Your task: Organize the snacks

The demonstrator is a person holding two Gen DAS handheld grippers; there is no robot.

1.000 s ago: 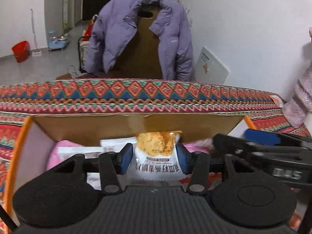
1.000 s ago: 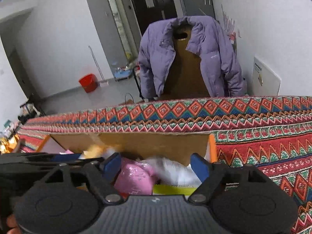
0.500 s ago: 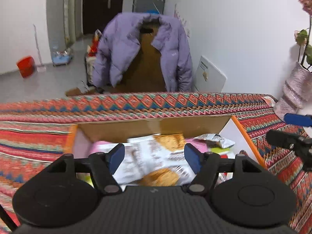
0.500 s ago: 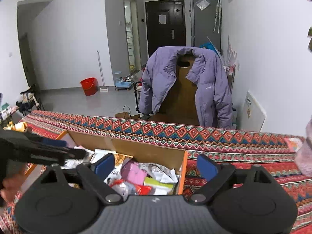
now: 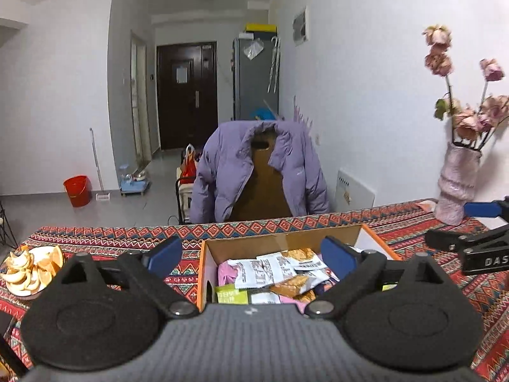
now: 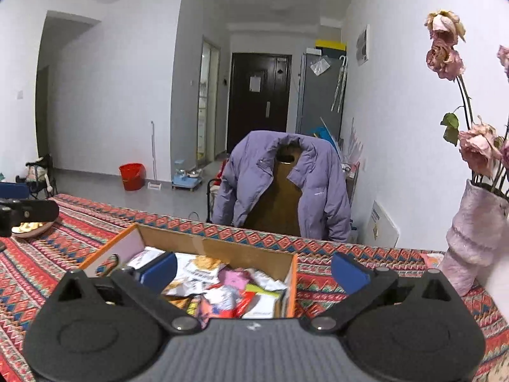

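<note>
Cardboard box (image 5: 280, 242) full of snack packets (image 5: 273, 270) sits near the worktop's (image 5: 111, 234) far edge; left tool (image 5: 251, 256) and right tool (image 6: 253, 269) both gape wide, empty.

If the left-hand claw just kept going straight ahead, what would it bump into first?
Probably the snack packets heaped in the cardboard box, which sit between the left gripper's open fingers; depth is hard to judge.

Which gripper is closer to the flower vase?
Right. The right gripper is beside the vase, near the box's right side. The left gripper is across the box from it.
</note>
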